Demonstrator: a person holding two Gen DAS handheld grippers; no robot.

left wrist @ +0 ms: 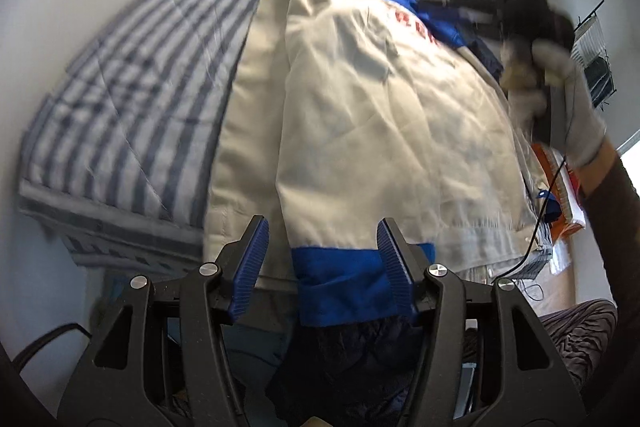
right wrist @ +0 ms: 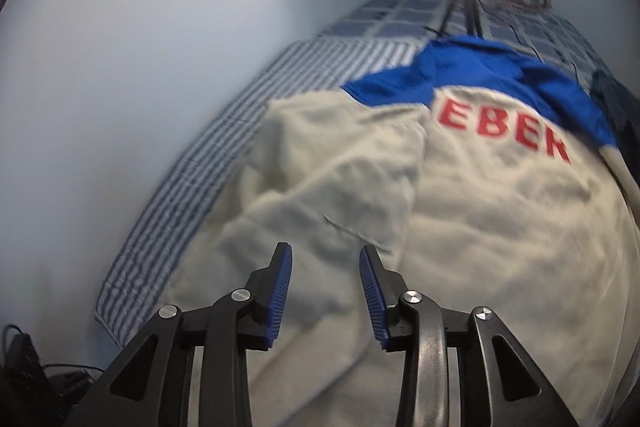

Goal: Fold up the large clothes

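Across the striped bed [left wrist: 132, 99], spread back-up: cream jacket [left wrist: 360, 115] with blue collar toward the far end and blue cuff [left wrist: 340, 283] at the near edge. Soft, light, limp cloth; likely to sag and crease, so best pinched at cuff or hem. Left tongs [left wrist: 322, 267] wide, straddling the cuff, not gripping. Right tongs [right wrist: 325, 291] wide, empty, over the sleeve.

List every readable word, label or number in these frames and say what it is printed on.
"EBER": red capitals on the back of the jacket, just below its blue yoke, in the right wrist view; the word may run on past what shows.
The same red lettering in the left wrist view: too blurred and foreshortened to read.
No other text can be made out on the striped bedding or elsewhere.
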